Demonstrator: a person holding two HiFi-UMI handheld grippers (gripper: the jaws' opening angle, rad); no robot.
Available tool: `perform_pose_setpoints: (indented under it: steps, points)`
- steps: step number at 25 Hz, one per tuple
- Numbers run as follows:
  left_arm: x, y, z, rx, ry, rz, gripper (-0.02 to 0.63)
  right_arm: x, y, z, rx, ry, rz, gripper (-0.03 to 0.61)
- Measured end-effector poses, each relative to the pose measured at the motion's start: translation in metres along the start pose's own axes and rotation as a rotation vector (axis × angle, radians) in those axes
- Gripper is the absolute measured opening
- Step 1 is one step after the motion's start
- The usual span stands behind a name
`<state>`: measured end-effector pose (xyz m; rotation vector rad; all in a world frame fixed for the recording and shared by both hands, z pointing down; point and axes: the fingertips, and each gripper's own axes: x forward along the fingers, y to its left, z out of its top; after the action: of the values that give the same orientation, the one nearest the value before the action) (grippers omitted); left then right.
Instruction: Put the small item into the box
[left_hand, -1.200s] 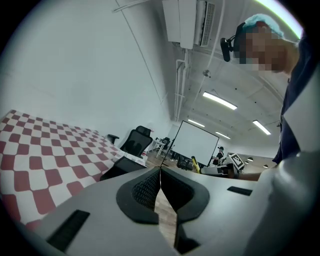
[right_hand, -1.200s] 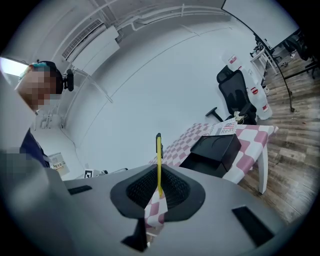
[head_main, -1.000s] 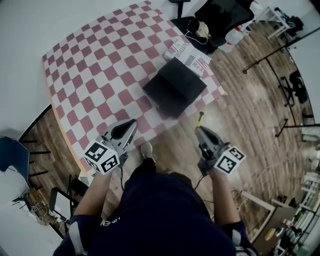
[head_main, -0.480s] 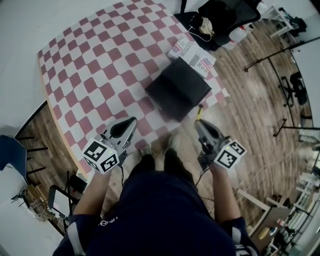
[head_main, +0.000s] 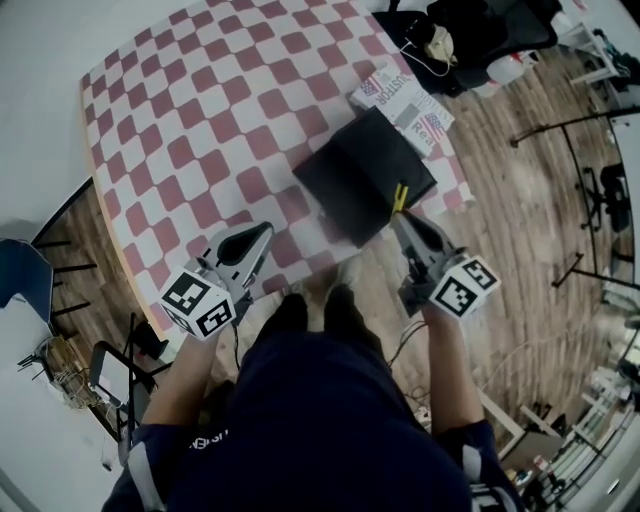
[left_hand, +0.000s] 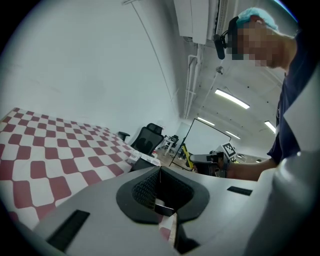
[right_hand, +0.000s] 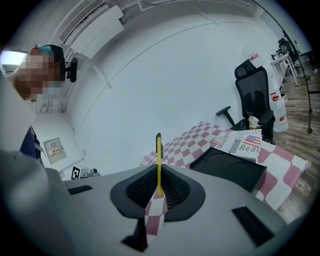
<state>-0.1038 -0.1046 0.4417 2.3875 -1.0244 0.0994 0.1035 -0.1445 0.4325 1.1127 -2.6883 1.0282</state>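
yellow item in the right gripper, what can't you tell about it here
- What the yellow item is: edge-on in right gripper view, tiny in head view.
- Its lower end: hidden between the fingers of the right gripper.
- Inside of the box: too dark in head view.

Tablecloth (head_main: 200, 110) red/white checks, box (head_main: 362, 172) black, item (head_main: 401, 197) yellow w/ black tip, floor (head_main: 520, 200) brown wood

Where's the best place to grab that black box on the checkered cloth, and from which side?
Take a side wall of the black box from above, one jaw inside, one outside. It lies flat, wide and open-topped, probably too wide to span, but its thin upright rim suits the jaws. Use the left gripper: the right gripper is shut on a yellow item.
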Motion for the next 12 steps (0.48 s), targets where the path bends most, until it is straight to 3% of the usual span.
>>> perform_pose_setpoints:
  steps: [12]
  points:
    - [0.011,0.019,-0.005,-0.063,-0.014,0.147,0.032,0.073,-0.028,-0.004,-0.081,0.183,0.103,0.032]
